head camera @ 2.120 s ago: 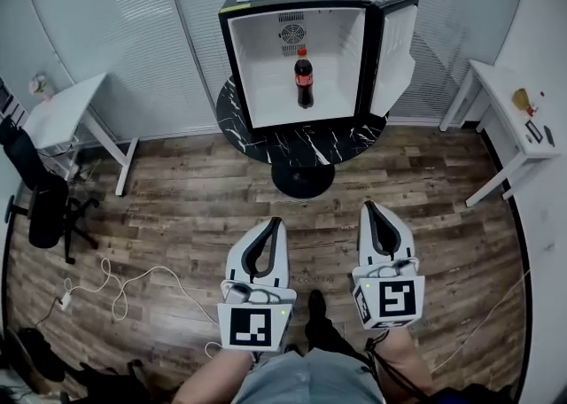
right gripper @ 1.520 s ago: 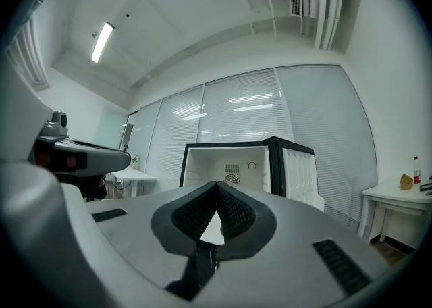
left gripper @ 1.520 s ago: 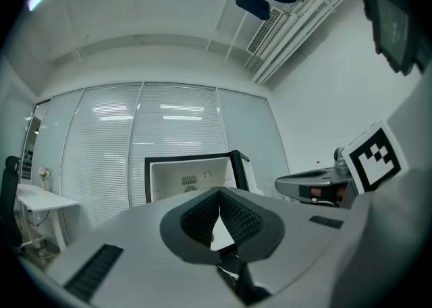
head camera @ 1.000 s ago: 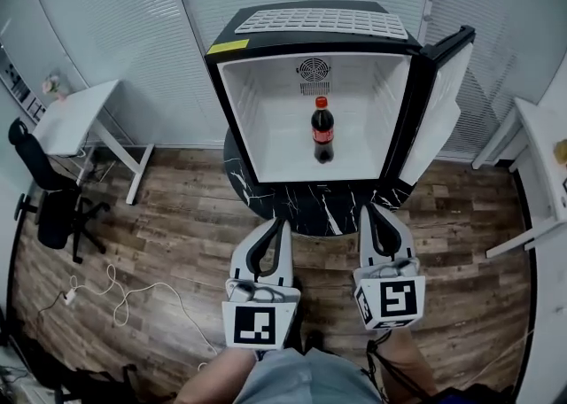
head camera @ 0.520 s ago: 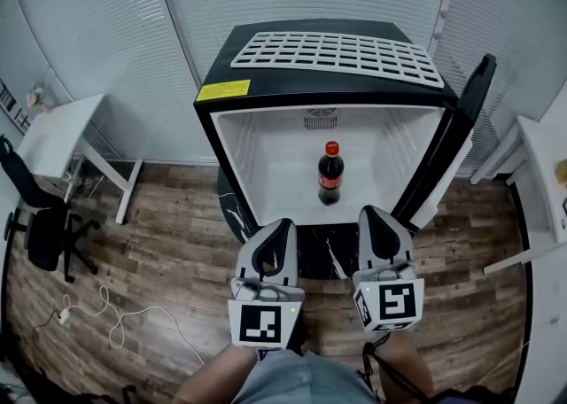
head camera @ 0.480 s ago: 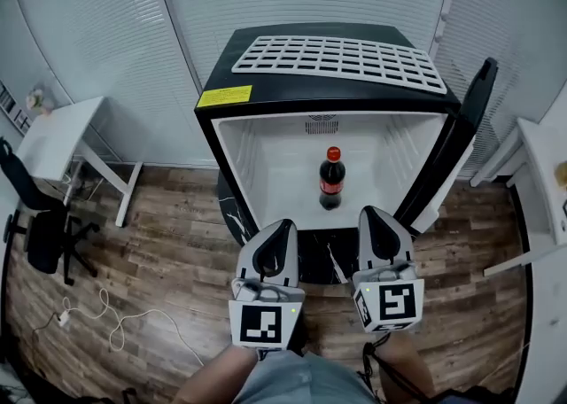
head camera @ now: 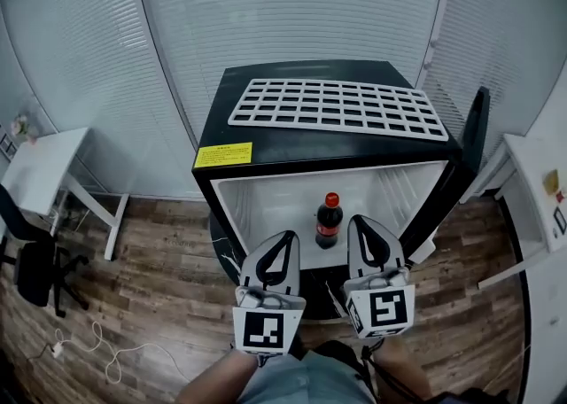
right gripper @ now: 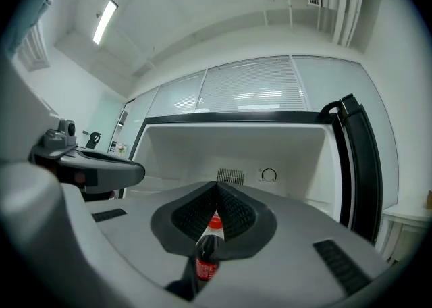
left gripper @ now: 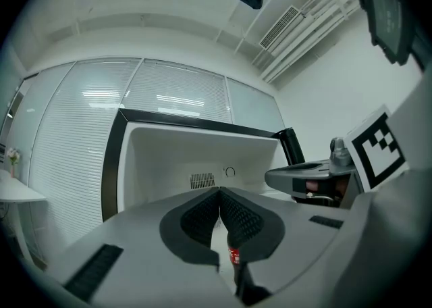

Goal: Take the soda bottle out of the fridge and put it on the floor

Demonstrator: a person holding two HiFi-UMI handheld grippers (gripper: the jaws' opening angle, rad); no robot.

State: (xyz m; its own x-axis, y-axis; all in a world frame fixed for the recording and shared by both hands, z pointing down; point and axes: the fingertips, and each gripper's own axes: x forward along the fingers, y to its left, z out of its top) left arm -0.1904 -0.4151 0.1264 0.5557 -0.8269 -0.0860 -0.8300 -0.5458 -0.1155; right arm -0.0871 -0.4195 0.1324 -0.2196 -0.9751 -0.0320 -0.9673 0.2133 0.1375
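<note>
The soda bottle (head camera: 329, 221), dark with a red cap and red label, stands upright inside the open black fridge (head camera: 266, 147) on its white floor. Both grippers are held level just in front of the fridge opening. My left gripper (head camera: 284, 236) is shut and empty, to the left of the bottle and nearer to me. My right gripper (head camera: 359, 220) is shut and empty, just right of the bottle. In the right gripper view the bottle (right gripper: 206, 252) shows beyond the shut right gripper (right gripper: 217, 187). The left gripper view shows the left gripper (left gripper: 219, 192) shut, with a sliver of the bottle (left gripper: 233, 257) beyond it.
The fridge door (head camera: 476, 136) stands open at the right. A white wire rack (head camera: 337, 108) lies on the fridge top. The fridge rests on a round black marble table (head camera: 221, 247). White tables (head camera: 40, 167) (head camera: 540, 185), an office chair (head camera: 31, 260) and a floor cable (head camera: 97, 353) flank the wooden floor.
Both grippers have come closer to the fridge, from out over the floor to its opening. The bottle stands where it stood. The jaws stay shut.
</note>
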